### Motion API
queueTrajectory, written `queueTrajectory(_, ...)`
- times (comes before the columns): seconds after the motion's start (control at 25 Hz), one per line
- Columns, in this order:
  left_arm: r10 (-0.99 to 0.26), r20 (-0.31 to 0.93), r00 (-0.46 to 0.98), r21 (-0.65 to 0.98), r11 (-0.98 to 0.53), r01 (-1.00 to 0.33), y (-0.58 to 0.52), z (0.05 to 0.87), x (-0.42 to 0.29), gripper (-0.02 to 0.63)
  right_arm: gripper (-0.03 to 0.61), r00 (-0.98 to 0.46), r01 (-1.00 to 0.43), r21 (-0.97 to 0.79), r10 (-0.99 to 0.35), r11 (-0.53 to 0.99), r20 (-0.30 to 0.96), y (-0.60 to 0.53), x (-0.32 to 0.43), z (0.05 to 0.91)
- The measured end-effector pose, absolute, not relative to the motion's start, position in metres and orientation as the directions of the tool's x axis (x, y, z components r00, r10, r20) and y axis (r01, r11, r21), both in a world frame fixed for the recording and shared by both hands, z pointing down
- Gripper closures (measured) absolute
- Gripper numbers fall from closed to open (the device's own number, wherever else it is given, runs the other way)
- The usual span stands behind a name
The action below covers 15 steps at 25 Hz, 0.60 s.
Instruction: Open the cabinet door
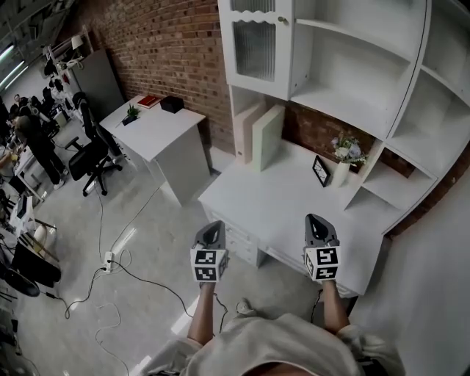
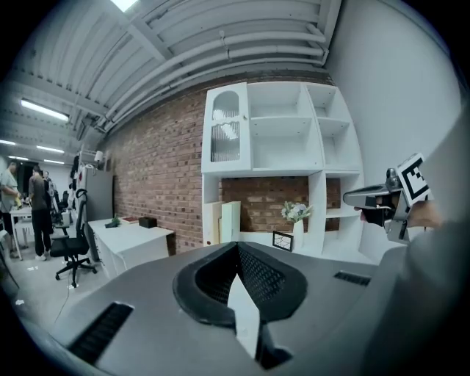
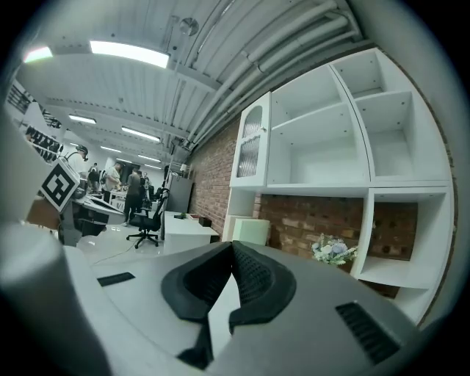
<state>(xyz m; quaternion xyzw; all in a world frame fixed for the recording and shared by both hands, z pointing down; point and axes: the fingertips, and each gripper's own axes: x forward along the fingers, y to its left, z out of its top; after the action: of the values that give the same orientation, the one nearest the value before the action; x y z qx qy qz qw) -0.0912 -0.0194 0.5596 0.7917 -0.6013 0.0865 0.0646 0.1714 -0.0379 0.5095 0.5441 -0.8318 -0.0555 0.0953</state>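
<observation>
The cabinet door (image 1: 255, 48) is a white frame with ribbed glass, closed, at the top left of the white shelf unit (image 1: 352, 88). A small knob (image 1: 280, 20) sits at its right edge. Both grippers hover at the near edge of the white desk (image 1: 294, 205), well below and short of the door. My left gripper (image 1: 214, 225) has its jaws together with nothing between them, and so does my right gripper (image 1: 315, 219). The door (image 2: 225, 136) shows above the left gripper (image 2: 236, 247) in its own view, and the door (image 3: 251, 150) likewise above the right gripper (image 3: 231, 245).
On the desk stand white boards (image 1: 266, 136), a picture frame (image 1: 321, 171) and a vase of flowers (image 1: 344, 158). A smaller white desk (image 1: 158, 128) and an office chair (image 1: 94, 150) are at the left. Cables and a power strip (image 1: 109, 258) lie on the floor. People stand far left.
</observation>
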Motion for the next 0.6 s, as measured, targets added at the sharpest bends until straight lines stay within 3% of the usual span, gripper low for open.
queueTrajectory(0.6,-0.921,0.209,0.328,-0.001,-0.336,-0.942,-0.133,0.563,-0.16,0.588,0.565,-0.325,-0.914,0.221,-0.94,0.341,0.106,-0.129,0.105,0.511)
